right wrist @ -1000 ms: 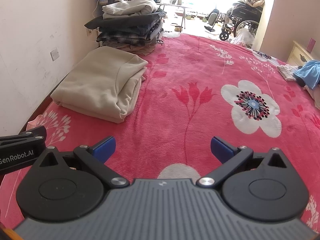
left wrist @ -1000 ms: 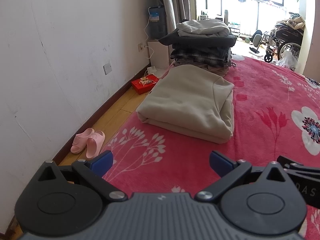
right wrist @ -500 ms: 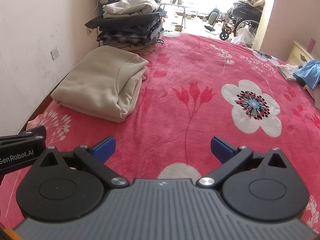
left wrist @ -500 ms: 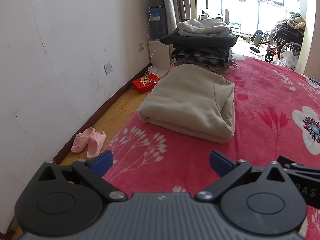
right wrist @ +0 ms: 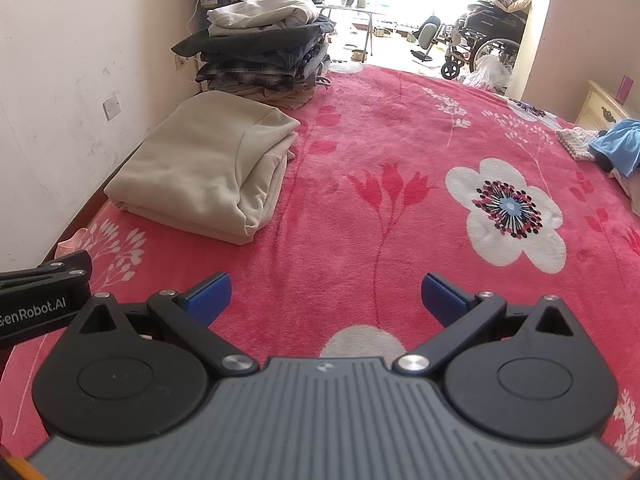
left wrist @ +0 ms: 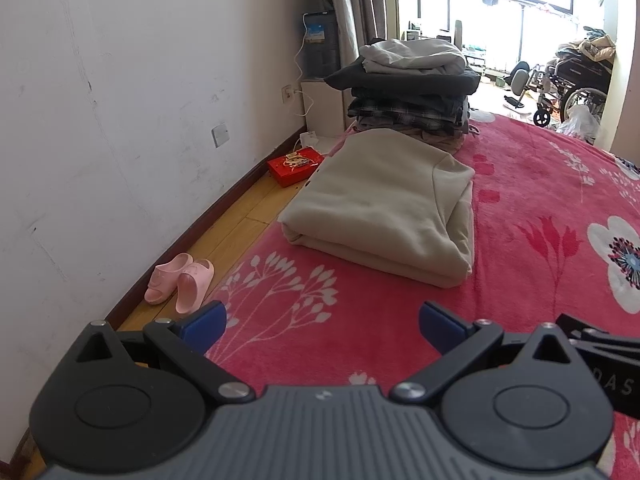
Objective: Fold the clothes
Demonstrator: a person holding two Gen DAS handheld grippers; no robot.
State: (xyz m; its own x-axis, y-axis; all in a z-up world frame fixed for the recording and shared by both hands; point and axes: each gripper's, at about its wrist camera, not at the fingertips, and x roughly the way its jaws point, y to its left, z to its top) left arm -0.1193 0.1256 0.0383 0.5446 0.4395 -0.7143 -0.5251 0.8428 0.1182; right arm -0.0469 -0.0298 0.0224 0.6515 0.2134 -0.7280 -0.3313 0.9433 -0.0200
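Both the left gripper [left wrist: 322, 326] and right gripper [right wrist: 326, 294] are hovering with jaws spread, empty, over bare pink floral blanket [right wrist: 360, 200]; the folded beige sweatshirt [right wrist: 208, 172] is lying ahead at the bed's left edge.

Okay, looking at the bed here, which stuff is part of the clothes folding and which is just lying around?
Part of the job:
- beige folded garment
- stack of folded clothes
- blue garment, not yet folded
- left tool and right tool, both open and empty

Just lying about:
- pink slippers
- red box
- wheelchair
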